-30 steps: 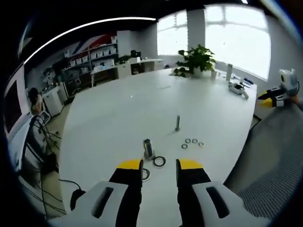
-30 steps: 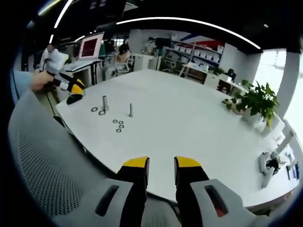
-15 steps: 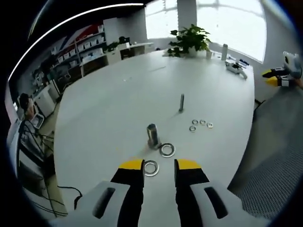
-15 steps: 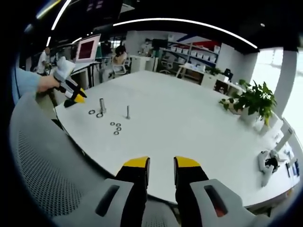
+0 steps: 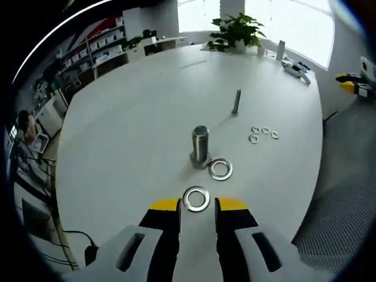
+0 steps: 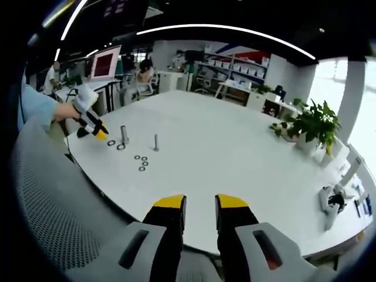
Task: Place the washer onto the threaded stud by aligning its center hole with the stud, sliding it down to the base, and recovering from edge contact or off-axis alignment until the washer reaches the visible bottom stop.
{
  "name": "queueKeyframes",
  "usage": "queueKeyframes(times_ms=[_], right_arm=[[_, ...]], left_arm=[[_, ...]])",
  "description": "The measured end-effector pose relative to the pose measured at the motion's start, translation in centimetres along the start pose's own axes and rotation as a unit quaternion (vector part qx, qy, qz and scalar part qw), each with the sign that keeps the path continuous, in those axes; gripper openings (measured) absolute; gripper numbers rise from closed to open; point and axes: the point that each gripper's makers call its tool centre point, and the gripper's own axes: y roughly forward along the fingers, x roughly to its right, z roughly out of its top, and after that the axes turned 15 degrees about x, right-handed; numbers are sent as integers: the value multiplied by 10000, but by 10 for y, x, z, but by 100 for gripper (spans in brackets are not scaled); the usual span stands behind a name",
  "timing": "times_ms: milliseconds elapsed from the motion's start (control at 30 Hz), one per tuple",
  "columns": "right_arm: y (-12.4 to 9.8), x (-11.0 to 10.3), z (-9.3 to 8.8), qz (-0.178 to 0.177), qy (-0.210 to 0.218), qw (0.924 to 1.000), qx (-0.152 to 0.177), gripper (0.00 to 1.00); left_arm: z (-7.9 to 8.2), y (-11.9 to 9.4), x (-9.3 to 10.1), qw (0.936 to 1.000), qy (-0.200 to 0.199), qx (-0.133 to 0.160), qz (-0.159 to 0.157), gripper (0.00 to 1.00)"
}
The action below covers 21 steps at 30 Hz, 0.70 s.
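Bright daylight enters from windows (image 5: 294, 17); ceiling strip light (image 6: 229, 27) glows. White table (image 5: 141, 106) shows mild glare. Fisheye bends edges; background soft.

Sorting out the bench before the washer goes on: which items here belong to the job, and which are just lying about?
Job:
left tool
large washer at its tips
second large washer
thick threaded stud

Lying about:
thin stud
three small washers
potted plant

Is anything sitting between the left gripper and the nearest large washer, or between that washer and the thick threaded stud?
Nothing visible blocks either. The near washer lies flat just ahead of the open left gripper. A second large washer lies beside the stud, off the direct line.
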Motion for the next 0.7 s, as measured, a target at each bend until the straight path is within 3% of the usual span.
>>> queueKeyframes(times_ms=[300, 600, 700], right_arm=[[0, 0, -2, 13, 18, 10000, -41, 20], [0, 1, -4, -8, 33, 10000, -64, 20], [0, 1, -5, -11, 32, 10000, -77, 20]], left_arm=[[-6, 21, -18, 9999, -17, -121, 1, 19], [-14, 28, -17, 9996, 17, -264, -142, 16], [-10, 28, -15, 9997, 36, -197, -134, 16]])
